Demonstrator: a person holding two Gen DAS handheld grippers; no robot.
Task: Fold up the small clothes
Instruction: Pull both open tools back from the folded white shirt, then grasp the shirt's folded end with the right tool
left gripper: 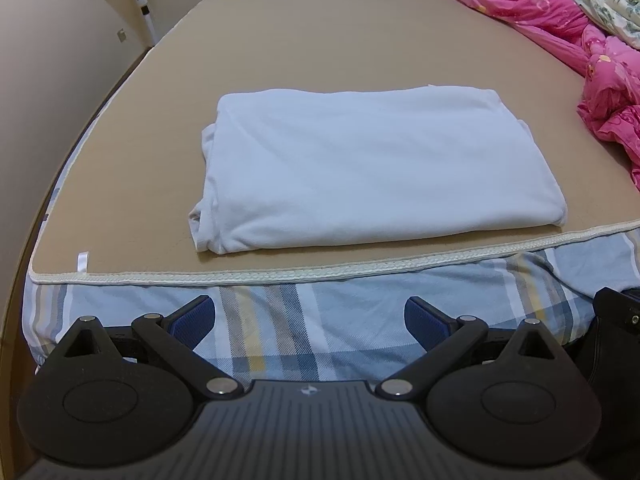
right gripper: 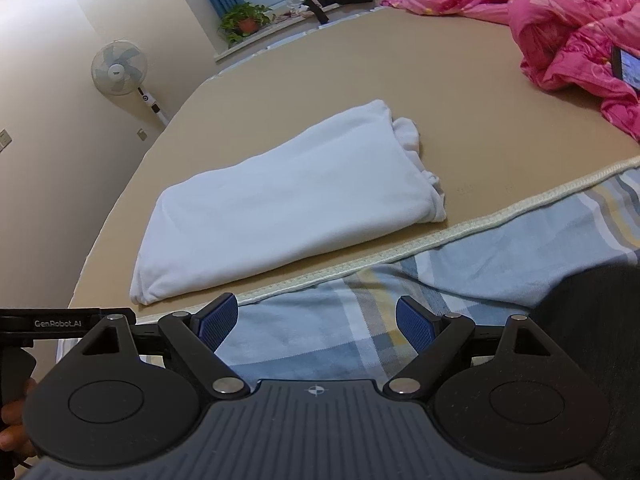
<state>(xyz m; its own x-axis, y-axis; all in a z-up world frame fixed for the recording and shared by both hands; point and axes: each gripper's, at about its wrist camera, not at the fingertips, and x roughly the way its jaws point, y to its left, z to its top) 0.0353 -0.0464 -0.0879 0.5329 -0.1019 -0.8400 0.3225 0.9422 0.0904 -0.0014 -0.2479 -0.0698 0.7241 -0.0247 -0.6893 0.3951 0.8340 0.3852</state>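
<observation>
Left wrist view: folded white garment near the tan mat's front edge; left gripper and right gripper spread, empty.

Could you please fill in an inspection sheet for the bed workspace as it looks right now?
Surface: tan mat over a plaid sheet.
Job's things: white garment folded into a rectangle near the mat's front edge.
Clutter: pink quilt bunched at the right.
Grippers: left gripper and right gripper open, empty, short of the garment.
Cables: nothing seen.
Surroundings: standing fan, potted plant on the sill.
</observation>
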